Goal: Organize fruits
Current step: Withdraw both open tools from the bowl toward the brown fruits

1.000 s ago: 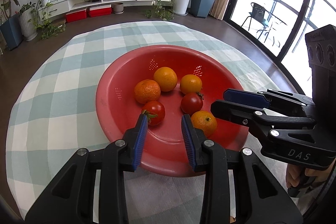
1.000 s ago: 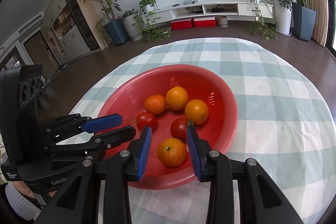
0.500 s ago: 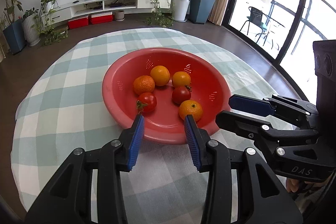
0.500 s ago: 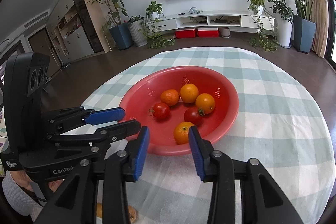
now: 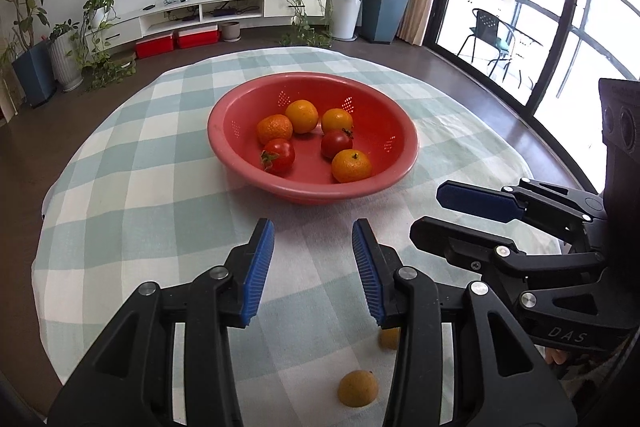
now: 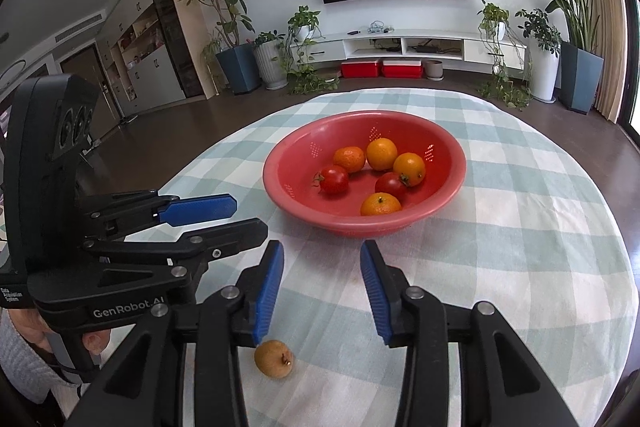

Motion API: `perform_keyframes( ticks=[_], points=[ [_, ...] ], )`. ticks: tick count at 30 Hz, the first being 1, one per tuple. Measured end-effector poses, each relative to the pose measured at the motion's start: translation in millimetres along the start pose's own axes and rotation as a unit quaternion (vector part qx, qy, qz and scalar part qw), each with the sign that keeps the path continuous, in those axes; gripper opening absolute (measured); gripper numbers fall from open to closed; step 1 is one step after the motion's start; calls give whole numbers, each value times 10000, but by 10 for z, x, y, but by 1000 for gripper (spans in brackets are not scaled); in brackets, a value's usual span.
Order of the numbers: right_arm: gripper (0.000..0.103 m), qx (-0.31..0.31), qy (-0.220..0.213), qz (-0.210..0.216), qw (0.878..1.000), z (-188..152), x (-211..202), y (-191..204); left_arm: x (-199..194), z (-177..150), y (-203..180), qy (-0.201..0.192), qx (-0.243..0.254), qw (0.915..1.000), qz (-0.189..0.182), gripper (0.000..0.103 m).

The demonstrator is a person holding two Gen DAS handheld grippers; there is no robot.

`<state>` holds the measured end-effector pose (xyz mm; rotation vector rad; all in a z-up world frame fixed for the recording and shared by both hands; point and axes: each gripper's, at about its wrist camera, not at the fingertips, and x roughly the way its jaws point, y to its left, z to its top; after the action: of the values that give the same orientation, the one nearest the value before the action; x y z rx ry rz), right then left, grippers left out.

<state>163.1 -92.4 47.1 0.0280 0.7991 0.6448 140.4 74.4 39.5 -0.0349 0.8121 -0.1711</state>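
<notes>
Red bowl (image 5: pixel 404 143) mid-table holds oranges (image 5: pixel 351 165) and tomatoes (image 5: pixel 279 155). Left gripper (image 5: pixel 313 259) and right gripper (image 6: pixel 321 269) hover near side, jaws spread, empty. Small brown fruit (image 6: pixel 274 364) loose on checked cloth (image 6: pixel 520 227), likely next pick.

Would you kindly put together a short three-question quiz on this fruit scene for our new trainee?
1. True or false: both the left gripper and the right gripper are open and hold nothing.
2. How many tomatoes, such as this tomato, lie in the red bowl?
3. Multiple choice: the small brown fruit in the right wrist view lies A) in the bowl, B) on the checked tablecloth near the camera, C) between the fingers of the left gripper.

Key: 1 true; 2 two; 3 B.
</notes>
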Motion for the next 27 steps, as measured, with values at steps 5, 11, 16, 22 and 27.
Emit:
perform_keyframes(
  ticks=[5,11,16,22,27],
  points=[
    [43,-45,78,1,10000,-127,-15,63,-74,-166,13,51,-54,10000,6,39],
    [43,-169,271,33,9995,-316,18,177,-184,-339,57,78,-159,9998,40,39],
    [43,-312,380,27,9988,-450,26,289,-265,-446,111,94,-263,9996,60,39],
    [43,-370,560,59,9977,-556,77,357,-310,-564,99,146,-284,9995,35,39],
    [43,-428,679,57,9968,-594,137,398,-313,-643,85,191,-292,9994,3,39]
  ],
)
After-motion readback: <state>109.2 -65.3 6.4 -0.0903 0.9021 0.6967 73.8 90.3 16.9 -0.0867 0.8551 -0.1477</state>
